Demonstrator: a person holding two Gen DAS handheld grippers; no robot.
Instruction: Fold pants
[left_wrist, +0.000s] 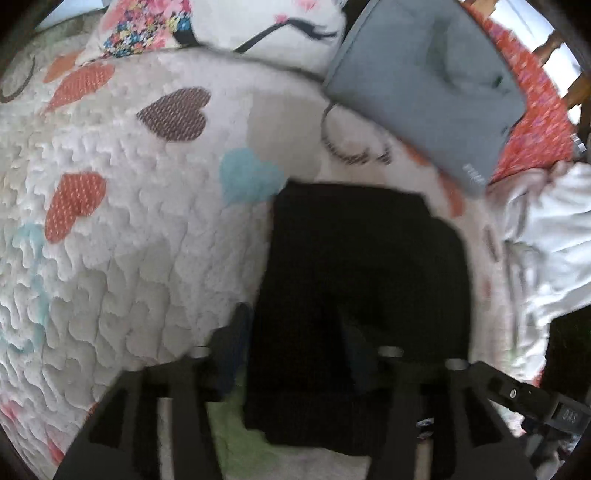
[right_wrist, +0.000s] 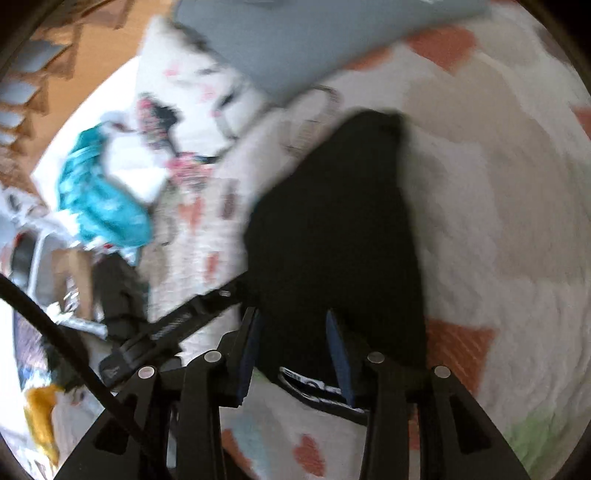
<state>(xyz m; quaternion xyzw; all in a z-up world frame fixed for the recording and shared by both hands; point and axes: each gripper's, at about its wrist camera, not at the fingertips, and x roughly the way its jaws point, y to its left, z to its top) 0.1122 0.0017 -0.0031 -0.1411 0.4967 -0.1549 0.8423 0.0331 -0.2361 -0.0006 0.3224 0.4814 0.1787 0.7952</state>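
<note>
Left gripper (left_wrist: 295, 347): its jaws stood roughly half apart over the near edge of the black pants (left_wrist: 354, 295); no cloth looked pinched, though blur and dark-on-dark made contact hard to read.
Right gripper (right_wrist: 295, 347): its blue-faced fingers (right_wrist: 338, 350) stood a modest way apart astride the near end of the pants; whether the pads pressed the cloth I could not tell.
Pants: they lay as a compact dark stack on the heart-print quilt (left_wrist: 122, 258), already doubled, with a white printed label (right_wrist: 314, 387) showing at the near edge beside the right gripper.
Surroundings: a grey cushion (left_wrist: 424, 85) lay at the far side, near but apart from the stack; teal clothing (right_wrist: 99, 199) sat well off to the left in the right wrist view.
Step, as judged: a fold seemed just laid, with release or squaring next.
Doing it well: free both jaws fully before lifting away, so no layer drags; then align near edges and smooth the top flat.
</note>
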